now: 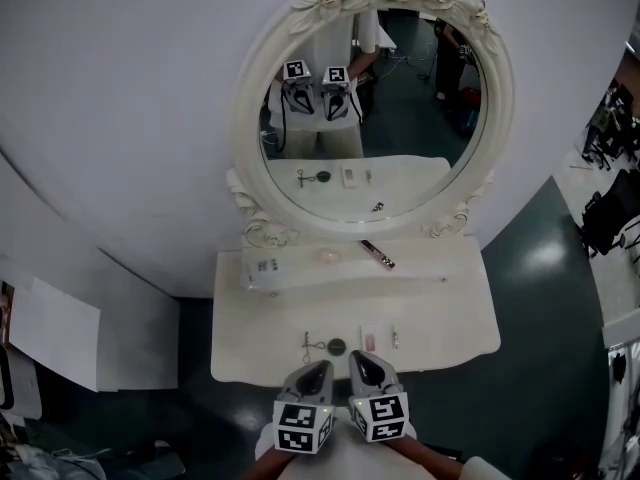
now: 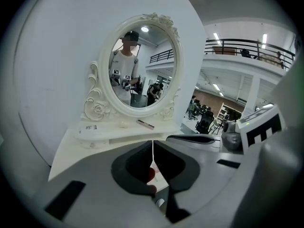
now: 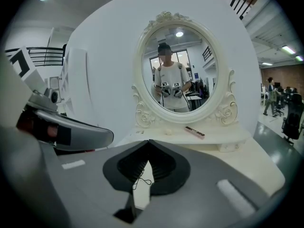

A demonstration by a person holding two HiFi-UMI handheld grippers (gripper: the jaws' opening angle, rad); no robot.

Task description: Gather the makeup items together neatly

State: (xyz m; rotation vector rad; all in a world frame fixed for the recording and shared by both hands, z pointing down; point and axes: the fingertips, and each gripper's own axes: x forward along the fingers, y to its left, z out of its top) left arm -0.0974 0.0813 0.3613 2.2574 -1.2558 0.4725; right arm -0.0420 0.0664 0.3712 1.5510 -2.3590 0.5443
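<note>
While near the dressing table (image 1: 450,318), left gripper (image 2: 153,150) and right gripper (image 3: 148,150) fingers closed, empty.

The dressing table (image 1: 450,318) is seen steeply from above in the head view. Its oval mirror (image 1: 248,108) and makeup stick (image 1: 377,254) are faced nearly level, close by, in both gripper views, and shared by all three.

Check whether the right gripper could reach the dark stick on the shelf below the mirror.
Probably yes: the right gripper hovers over the table, and the stick lies in the open on the shelf with nothing tall between. Its shut jaws must open first.
</note>
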